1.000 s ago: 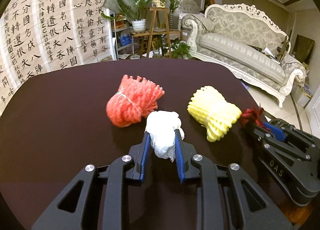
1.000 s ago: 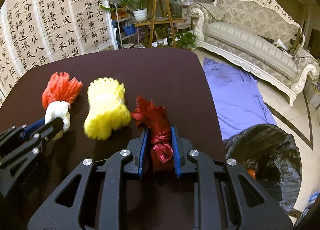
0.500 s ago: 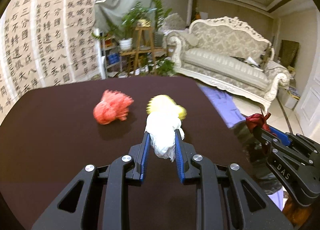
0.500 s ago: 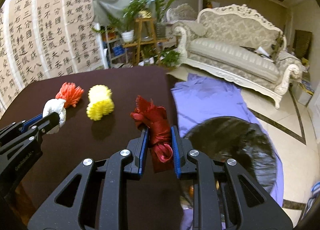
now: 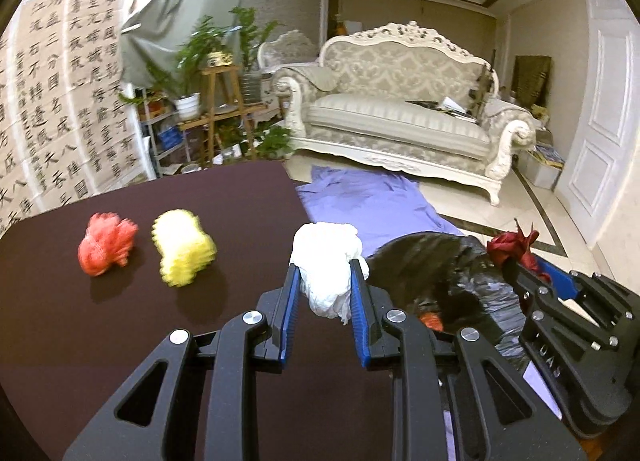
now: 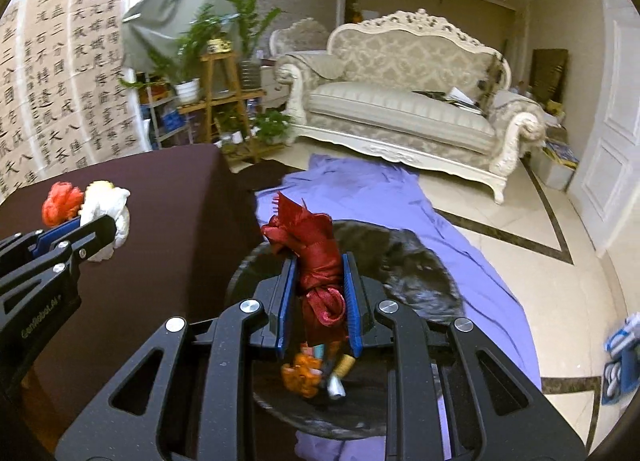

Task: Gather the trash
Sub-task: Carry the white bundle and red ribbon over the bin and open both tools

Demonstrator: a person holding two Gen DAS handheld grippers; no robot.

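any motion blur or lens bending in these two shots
Left wrist view: the red foam net and yellow foam net are smeared by motion, while the white wad in the left tool stays sharp. Right wrist view: fisheye bows the door and darkens the corners.

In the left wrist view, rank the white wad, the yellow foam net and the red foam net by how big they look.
1. White wad: looks largest, but it is nearest the camera, so this is unsure.
2. Yellow foam net.
3. Red foam net: close to the yellow one, slightly smaller; both are blurred.
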